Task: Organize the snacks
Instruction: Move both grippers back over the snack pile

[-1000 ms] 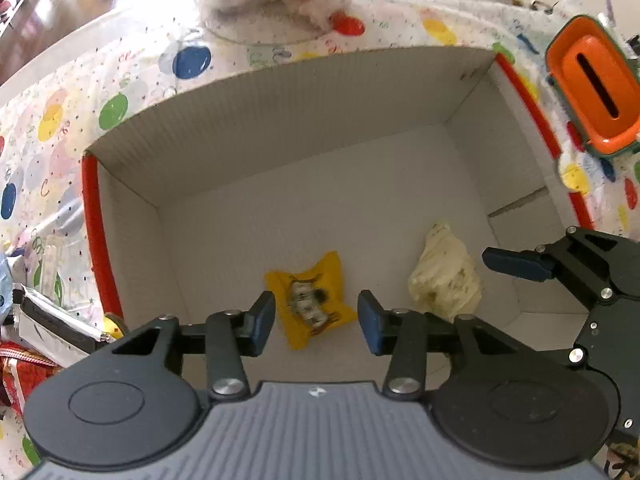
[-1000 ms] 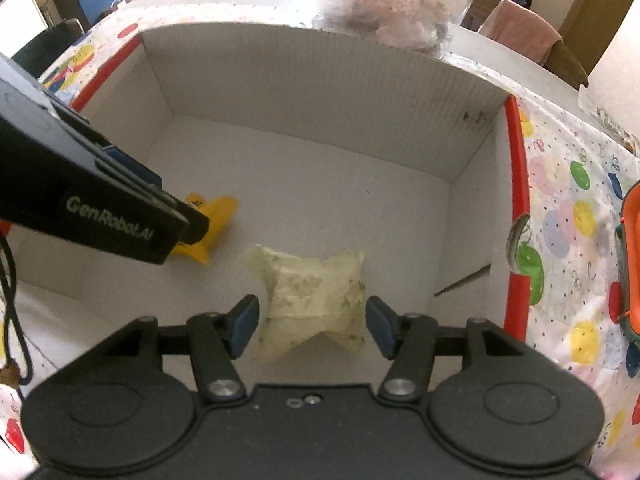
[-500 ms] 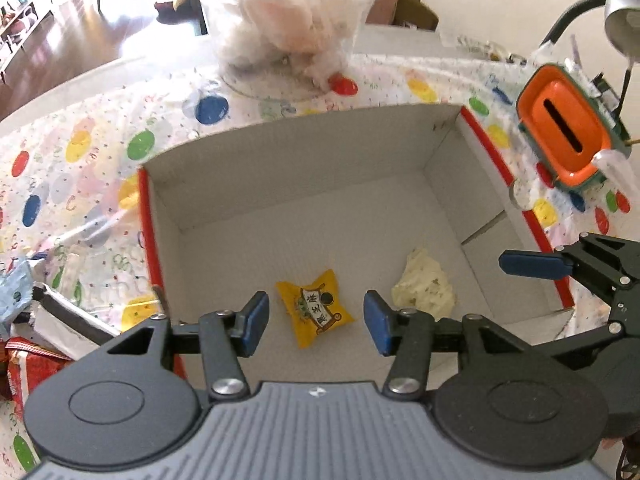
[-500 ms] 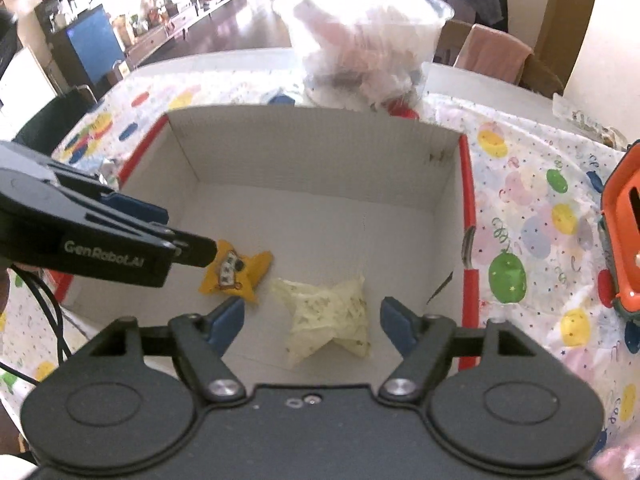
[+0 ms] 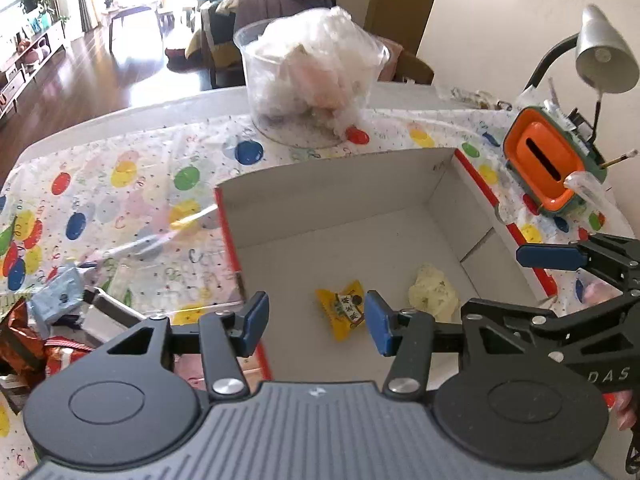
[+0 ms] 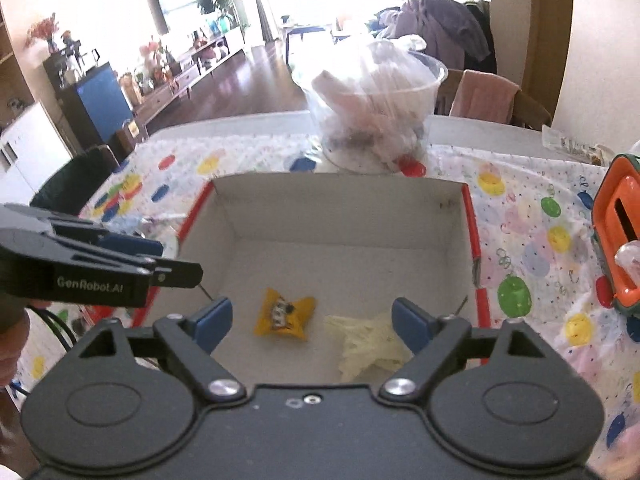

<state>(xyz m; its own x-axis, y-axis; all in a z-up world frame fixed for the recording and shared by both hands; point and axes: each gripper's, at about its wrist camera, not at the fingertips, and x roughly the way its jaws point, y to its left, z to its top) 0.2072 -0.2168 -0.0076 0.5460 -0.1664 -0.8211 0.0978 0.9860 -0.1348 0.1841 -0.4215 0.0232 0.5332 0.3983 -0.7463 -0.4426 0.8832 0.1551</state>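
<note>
A white cardboard box with red edges [image 5: 404, 176] [image 6: 340, 208] sits on the spotted tablecloth. Inside lie a yellow snack packet [image 5: 341, 311] [image 6: 285, 313] and a pale cream snack packet [image 5: 434, 293] [image 6: 370, 344]. My left gripper [image 5: 316, 322] is open and empty, held above the box's near left edge. My right gripper [image 6: 310, 322] is open and empty, above the box's near edge; it also shows at the right of the left wrist view [image 5: 568, 280]. More wrapped snacks [image 5: 36, 320] lie on the table left of the box.
A clear plastic tub of wrapped items [image 5: 312, 80] [image 6: 372, 108] stands behind the box. An orange and green holder [image 5: 548, 164] [image 6: 618, 232] and a silver lamp [image 5: 604, 52] stand at the right. A clear wrapper [image 5: 160, 240] lies left of the box.
Both grippers have risen and pulled back from inside the box, so more of the table and room shows. Both snack packets stay on the box floor.
</note>
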